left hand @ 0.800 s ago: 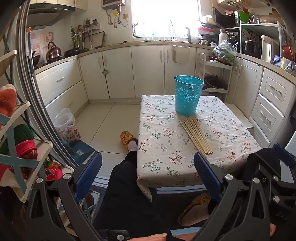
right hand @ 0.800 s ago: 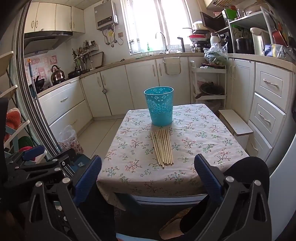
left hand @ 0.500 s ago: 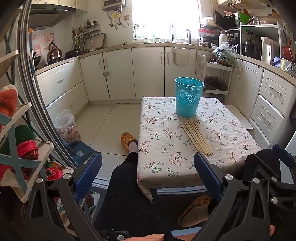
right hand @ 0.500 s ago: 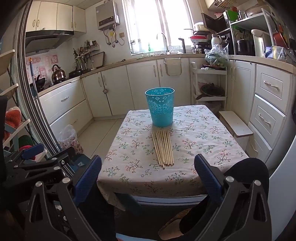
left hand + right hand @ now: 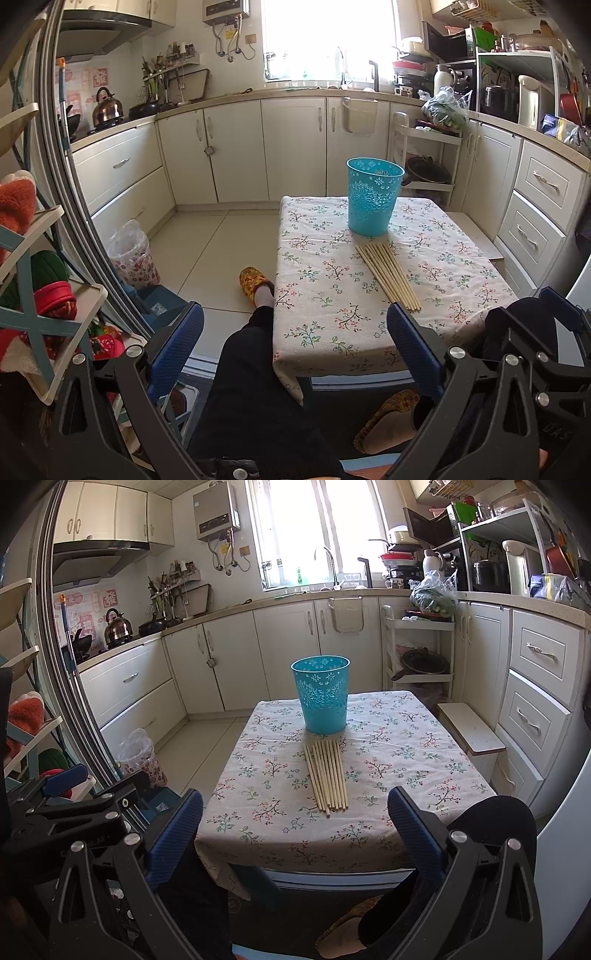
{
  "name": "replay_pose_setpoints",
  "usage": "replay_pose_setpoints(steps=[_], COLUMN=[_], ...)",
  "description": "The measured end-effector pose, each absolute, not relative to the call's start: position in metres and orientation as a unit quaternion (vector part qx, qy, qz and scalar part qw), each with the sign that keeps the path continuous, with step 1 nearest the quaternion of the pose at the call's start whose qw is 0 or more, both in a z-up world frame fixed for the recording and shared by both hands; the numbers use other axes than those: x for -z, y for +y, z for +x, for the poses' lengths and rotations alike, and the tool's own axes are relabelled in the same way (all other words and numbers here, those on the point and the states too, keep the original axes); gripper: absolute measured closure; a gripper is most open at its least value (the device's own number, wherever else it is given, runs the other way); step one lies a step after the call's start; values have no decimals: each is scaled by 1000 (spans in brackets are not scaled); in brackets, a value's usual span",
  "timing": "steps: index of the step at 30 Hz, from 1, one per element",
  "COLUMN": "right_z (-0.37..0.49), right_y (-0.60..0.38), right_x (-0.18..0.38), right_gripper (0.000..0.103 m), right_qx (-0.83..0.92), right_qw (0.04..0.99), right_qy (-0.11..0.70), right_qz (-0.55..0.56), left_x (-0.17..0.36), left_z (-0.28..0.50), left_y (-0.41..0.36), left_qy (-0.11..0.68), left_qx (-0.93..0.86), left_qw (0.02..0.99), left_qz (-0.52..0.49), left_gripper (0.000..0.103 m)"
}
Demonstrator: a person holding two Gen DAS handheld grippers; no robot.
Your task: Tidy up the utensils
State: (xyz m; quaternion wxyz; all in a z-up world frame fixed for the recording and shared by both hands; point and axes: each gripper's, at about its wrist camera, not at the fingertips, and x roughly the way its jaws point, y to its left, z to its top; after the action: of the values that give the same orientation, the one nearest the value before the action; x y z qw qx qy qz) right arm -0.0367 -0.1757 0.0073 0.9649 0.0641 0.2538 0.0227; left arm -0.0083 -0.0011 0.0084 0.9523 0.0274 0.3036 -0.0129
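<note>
A bundle of wooden chopsticks [image 5: 388,275] lies flat on a small table with a floral cloth [image 5: 458,266], just in front of an upright turquoise plastic holder [image 5: 373,201]. In the right wrist view the chopsticks [image 5: 327,775] and the holder [image 5: 322,699] sit at mid table. My left gripper [image 5: 295,354] is open and empty, held before the table's near left corner. My right gripper [image 5: 295,834] is open and empty, held before the table's near edge, well short of the chopsticks.
My knee and slippered foot [image 5: 255,282] are left of the table. A shelf rack with cloths [image 5: 40,295] stands at the left. A lined waste bin [image 5: 135,258] sits on the floor. Kitchen cabinets [image 5: 535,701] and a low stool [image 5: 469,727] flank the right.
Both views have shifted only slightly. The chopsticks and holder have not moved, and both grippers stay open.
</note>
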Motion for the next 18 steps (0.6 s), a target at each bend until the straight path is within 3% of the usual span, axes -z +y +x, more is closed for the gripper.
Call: replay_pose_setpoints(steps=[18], right_z=[-40], right_y=[-176], right_x=[-9], right_gripper=[7], right_qx=[-25], right_qw=[967], right_qy=[247], right_qz=[63], left_x=[-7], left_z=[-8], left_y=[2], left_qy=[310], left_qx=[29], left_qw=[950], left_qz=[20], left_gripper=[8])
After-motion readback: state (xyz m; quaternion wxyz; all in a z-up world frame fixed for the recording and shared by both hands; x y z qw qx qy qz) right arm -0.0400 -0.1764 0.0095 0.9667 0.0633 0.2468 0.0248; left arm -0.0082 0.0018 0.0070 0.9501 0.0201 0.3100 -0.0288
